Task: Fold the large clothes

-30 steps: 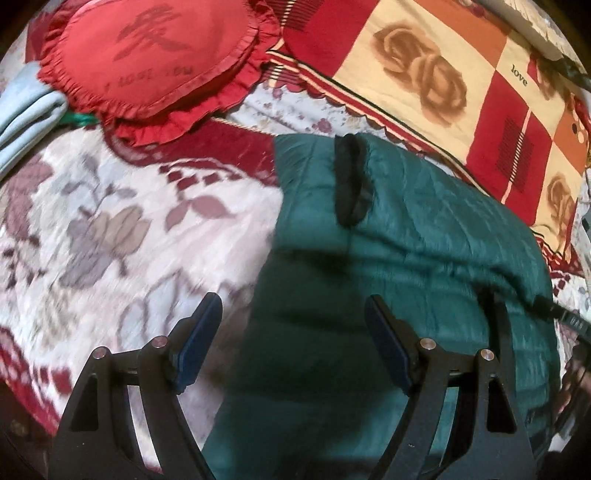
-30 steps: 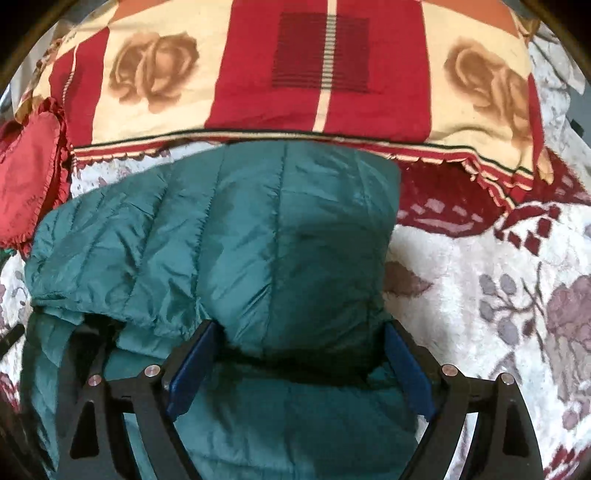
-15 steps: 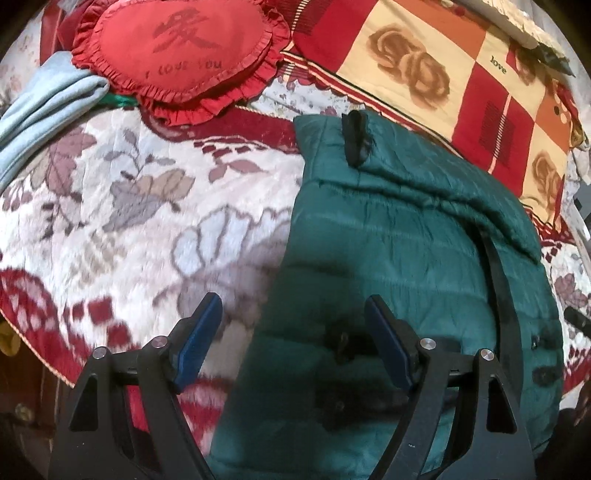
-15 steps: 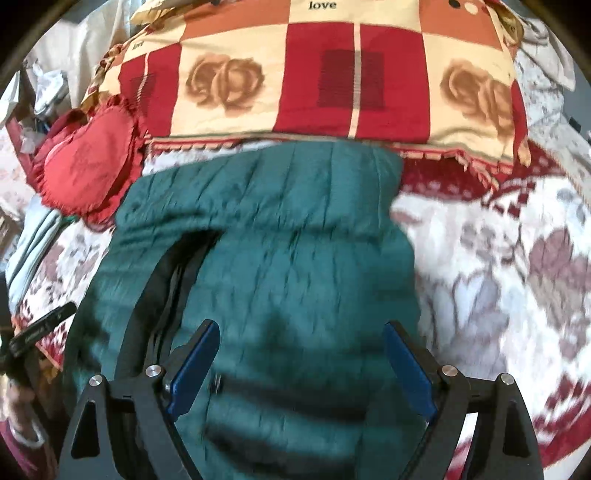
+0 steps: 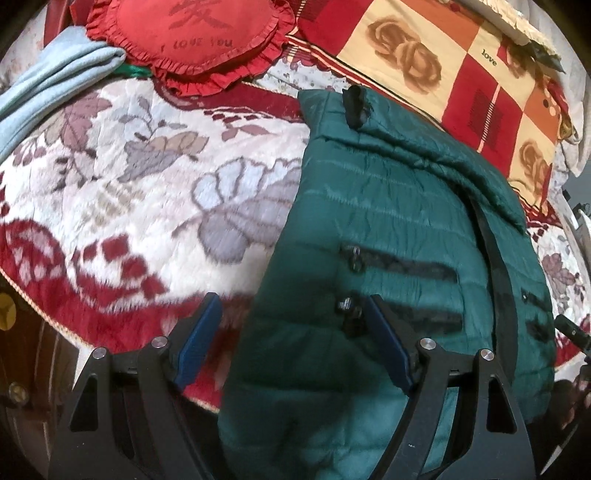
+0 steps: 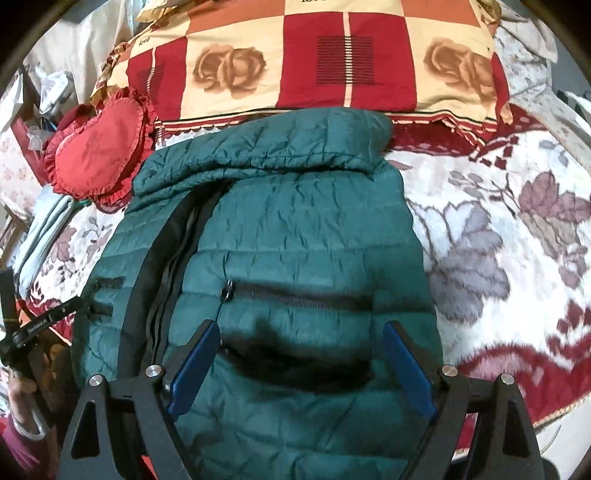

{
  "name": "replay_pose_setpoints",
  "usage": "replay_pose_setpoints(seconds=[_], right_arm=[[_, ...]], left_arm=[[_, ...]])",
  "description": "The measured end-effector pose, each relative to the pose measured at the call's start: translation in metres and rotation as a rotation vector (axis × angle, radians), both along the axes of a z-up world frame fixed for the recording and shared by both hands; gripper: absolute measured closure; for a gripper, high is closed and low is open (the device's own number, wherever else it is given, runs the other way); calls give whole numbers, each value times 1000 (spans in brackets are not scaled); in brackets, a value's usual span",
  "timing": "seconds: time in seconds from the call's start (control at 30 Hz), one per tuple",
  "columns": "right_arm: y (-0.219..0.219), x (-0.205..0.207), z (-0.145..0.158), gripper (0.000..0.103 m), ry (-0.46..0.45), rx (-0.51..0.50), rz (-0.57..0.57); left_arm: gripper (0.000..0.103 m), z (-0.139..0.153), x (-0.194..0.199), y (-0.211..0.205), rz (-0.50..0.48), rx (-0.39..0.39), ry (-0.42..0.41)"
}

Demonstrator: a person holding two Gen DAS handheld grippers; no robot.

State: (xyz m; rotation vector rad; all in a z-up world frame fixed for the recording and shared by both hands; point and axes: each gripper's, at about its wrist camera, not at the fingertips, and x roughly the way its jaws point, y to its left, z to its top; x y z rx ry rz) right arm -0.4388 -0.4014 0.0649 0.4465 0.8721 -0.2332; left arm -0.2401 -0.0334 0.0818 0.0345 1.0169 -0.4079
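The green puffer jacket [image 6: 295, 236] lies front up on the bed's floral bedspread [image 5: 147, 177], sleeves tucked in so it forms a narrow column, collar end touching the rose-checked pillow [image 6: 314, 62] — zip pockets showing on each panel; a second ago the views sat low over its upper half, and now both have drawn back toward the hem, so the pockets and the black front zipper [image 6: 166, 266] have come into sight; the left claw [image 5: 291, 332] hangs spread wide over the jacket's left edge, one pad above bedspread, the other above green fabric, gripping nothing; the right claw [image 6: 301, 362] is just as wide, both pads over the lower panel, empty too; beyond — a red heart cushion [image 5: 195, 33] and a folded pale blue cloth [image 5: 48, 77] near the bed's edge.
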Motion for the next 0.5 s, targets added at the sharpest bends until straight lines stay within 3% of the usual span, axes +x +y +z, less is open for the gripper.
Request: replay_pose_setpoints(seconds=[0.5], right_arm=[[9, -29, -8, 15, 9, 38, -9]], left_arm=[[23, -5, -21, 20, -13, 17, 43]])
